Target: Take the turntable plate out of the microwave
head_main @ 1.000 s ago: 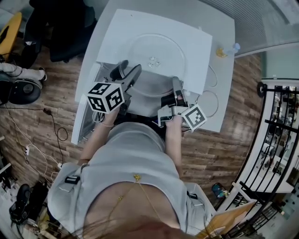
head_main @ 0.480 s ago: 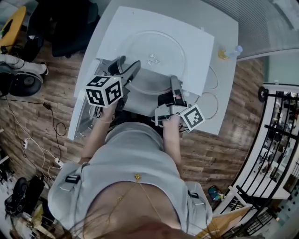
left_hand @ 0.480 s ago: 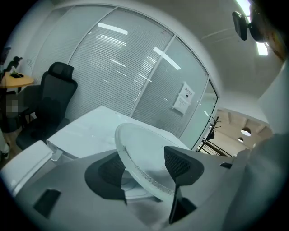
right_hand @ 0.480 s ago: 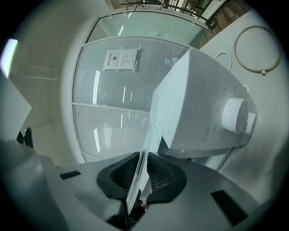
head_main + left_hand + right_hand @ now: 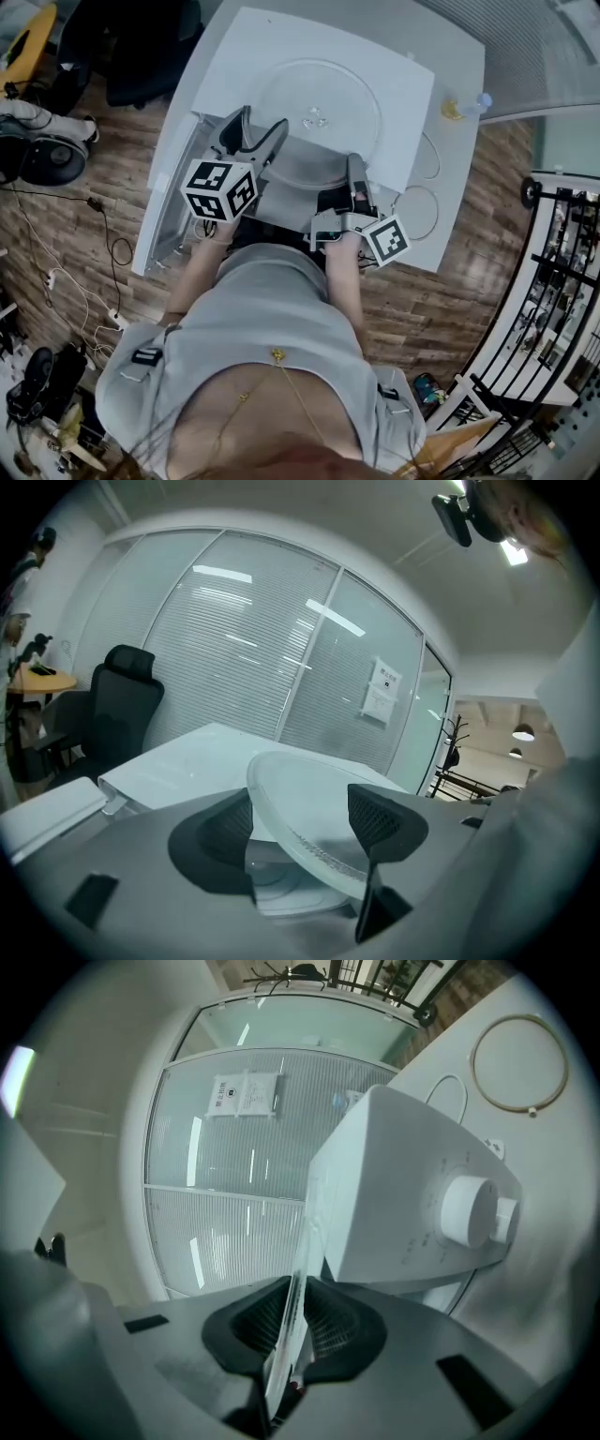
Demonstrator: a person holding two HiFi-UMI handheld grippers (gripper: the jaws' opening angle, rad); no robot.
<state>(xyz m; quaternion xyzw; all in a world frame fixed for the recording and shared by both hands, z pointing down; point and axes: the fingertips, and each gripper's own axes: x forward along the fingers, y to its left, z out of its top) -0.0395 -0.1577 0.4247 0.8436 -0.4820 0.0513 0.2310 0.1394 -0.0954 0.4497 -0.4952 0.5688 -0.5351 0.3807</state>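
Note:
The clear glass turntable plate (image 5: 319, 117) is outside the white microwave (image 5: 281, 56), held over its top and open front. In the right gripper view it shows edge-on (image 5: 298, 1269). My right gripper (image 5: 354, 186) (image 5: 292, 1321) is shut on its near rim and its jaws are still closing. At the plate's left rim is my left gripper (image 5: 255, 139) (image 5: 309, 822), with its jaws opening. The tilted plate (image 5: 300, 803) lies between them, and the pads stand off it.
The microwave door (image 5: 167, 216) hangs open at the left. A thin roller ring (image 5: 472, 1061) and a small bottle (image 5: 464, 101) lie on the white table right of the microwave. The knob (image 5: 473, 1211) faces my right gripper. A black chair (image 5: 117, 705) stands behind.
The left jaws have spread wider off the plate's rim and that gripper has rolled a little. The right gripper keeps its grip and has rolled slightly; neither hand has shifted.

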